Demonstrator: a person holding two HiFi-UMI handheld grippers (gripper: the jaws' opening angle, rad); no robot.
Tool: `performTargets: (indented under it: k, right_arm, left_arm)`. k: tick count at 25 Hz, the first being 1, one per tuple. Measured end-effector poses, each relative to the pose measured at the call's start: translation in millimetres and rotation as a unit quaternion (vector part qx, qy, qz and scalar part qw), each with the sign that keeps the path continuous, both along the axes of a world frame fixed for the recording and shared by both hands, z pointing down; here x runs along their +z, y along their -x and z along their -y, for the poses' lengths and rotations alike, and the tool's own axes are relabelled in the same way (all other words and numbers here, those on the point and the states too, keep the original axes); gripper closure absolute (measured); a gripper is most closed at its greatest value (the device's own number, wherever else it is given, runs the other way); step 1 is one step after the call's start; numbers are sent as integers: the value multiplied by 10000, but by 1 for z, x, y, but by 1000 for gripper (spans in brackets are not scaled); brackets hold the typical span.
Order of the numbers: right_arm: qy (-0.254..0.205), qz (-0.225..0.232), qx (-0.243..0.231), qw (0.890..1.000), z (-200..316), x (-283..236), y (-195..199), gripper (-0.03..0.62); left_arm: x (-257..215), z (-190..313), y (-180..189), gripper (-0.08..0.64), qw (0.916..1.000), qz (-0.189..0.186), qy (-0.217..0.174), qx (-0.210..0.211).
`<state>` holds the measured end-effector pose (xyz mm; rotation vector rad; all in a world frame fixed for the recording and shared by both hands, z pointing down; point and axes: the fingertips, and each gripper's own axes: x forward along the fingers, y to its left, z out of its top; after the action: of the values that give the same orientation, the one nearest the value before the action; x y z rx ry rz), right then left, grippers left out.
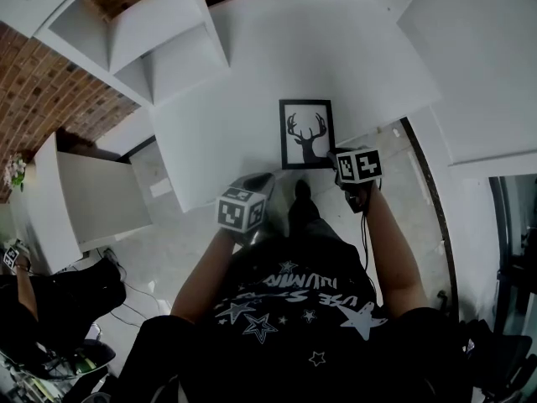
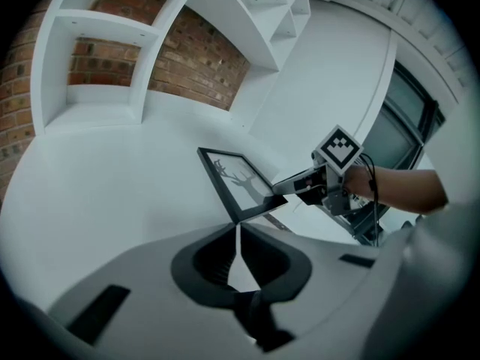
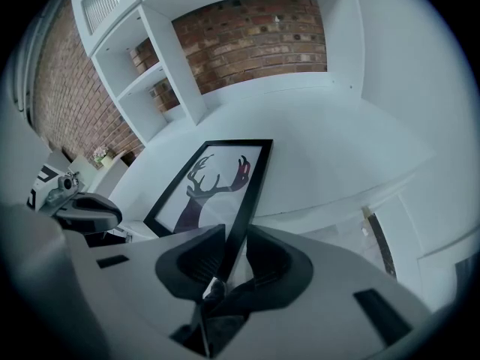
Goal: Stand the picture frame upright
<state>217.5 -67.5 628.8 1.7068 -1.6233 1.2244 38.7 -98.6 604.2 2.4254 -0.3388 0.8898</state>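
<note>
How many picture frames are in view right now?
1. The black deer-print picture frame is at the white table's near edge, one side gripped in the right tool. Shelves show none; parts are hidden.

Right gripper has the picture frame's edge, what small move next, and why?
Probably tilt the picture frame further up with the right gripper, whose jaws clamp its edge; it looks tilted, not upright, and the shut left gripper holds nothing.

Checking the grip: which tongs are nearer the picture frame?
Right. The right tongs grip the edge of the picture frame; the left tongs, shut and empty, sit just short of its near corner.
</note>
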Motion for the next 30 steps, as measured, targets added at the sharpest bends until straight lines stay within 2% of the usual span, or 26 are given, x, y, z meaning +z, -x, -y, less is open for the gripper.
performTargets:
  k: [7, 10, 12, 16, 20, 30]
  right_arm:
    - [-55, 78, -8, 10000, -9, 1, 7, 499]
    - [-47, 102, -85, 9999, -10, 0, 8, 499]
    - [-37, 99, -138, 9998, -11, 0, 8, 500]
    - [-67, 89, -216, 9997, -11, -1, 7, 500]
    - [-106, 131, -310, 9994, -13, 1, 7, 500]
    - [-278, 224, -483, 9982, -13, 0, 5, 502]
  left_arm:
    - [8, -26, -3, 538, 9971, 15, 506, 561]
    - [11, -29, -7, 524, 9958, -44, 711, 570]
    - [12, -32, -10, 415, 9942, -66, 895, 594]
    - [17, -34, -17, 405, 9920, -90, 1127, 565]
    - [19, -33, -25, 395, 9882, -297, 1433, 454]
    - [30, -34, -46, 383, 9834, -330, 1732, 438]
